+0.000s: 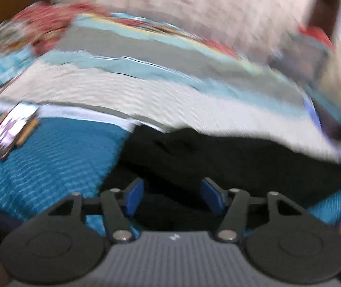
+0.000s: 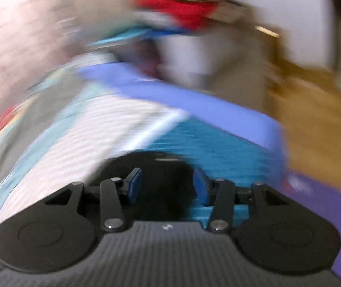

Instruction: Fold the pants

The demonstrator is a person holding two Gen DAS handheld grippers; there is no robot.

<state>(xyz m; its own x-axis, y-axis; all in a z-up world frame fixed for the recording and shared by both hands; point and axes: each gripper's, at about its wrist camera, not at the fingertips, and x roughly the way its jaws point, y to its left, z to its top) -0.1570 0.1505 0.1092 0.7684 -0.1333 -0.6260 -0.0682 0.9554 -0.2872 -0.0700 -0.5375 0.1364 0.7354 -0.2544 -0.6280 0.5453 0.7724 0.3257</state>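
Both sets of jaws stand partly apart, pressing on nothing. The black pants [image 1: 218,157] lie on the teal bedspread [image 1: 50,157] under the left gripper [image 1: 172,196]; dark cloth also shows between the right gripper [image 2: 168,186] pads. A phone [image 1: 7,131] rests on the bed.

My left gripper [image 1: 172,195] and right gripper [image 2: 168,186] look alike: blue pads [image 1: 135,195] on black linkage arms pinned with silver screws, two round black discs either side, and a grey ribbed body bearing a small white mark, too blurred to read.
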